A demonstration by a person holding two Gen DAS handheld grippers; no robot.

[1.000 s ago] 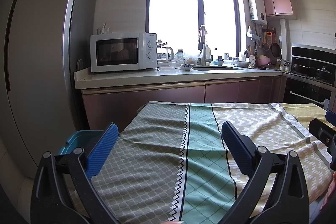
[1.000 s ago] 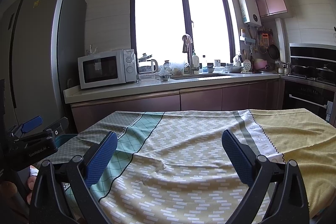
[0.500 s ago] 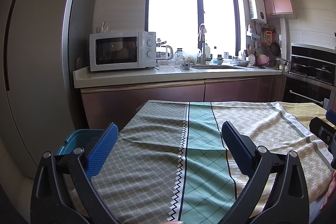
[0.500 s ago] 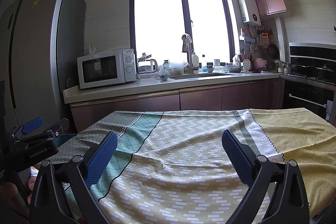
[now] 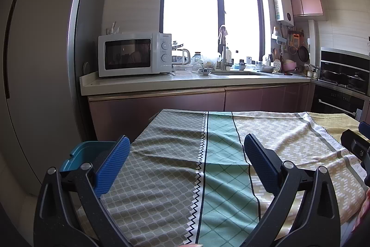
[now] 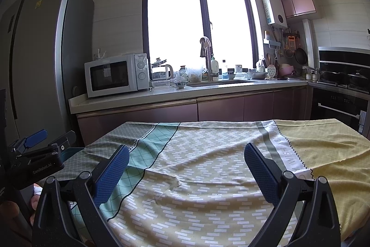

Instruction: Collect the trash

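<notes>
Both claws hang over the cloth-covered table with their blue pads spread wide and nothing between them: the left gripper (image 5: 185, 152) over the grey and green stripes, the right gripper (image 6: 186, 160) over the yellow dashed stripe. No trash shows anywhere on the tablecloth (image 5: 219, 154); its surface is bare fabric with a few wrinkles.

Taking the table as the landmark and going left to right: just off its left edge, lower than the top, sits a teal bin (image 5: 87, 152); its inside cannot be seen. Beyond the table's far left stands a tall grey refrigerator (image 5: 41, 61) with a small yellow sticker near its top, too small to read. Behind the table runs the counter (image 5: 185, 82), carrying a white microwave (image 5: 134, 53) with two dials, then a kettle (image 5: 185, 57), a clear plastic box (image 5: 182, 68) whose contents I cannot make out, a small patterned bowl (image 5: 206, 71) and the sink (image 5: 235, 73) under a tall faucet. Above the table's far right hangs a white water heater (image 6: 274, 8) beside pink cabinets.

Writing: the left gripper's body reads "GenRobot.AI" (image 6: 42, 168) in the right wrist view, and the tablecloth's white band (image 6: 285, 154) carries "WISH YOU".
</notes>
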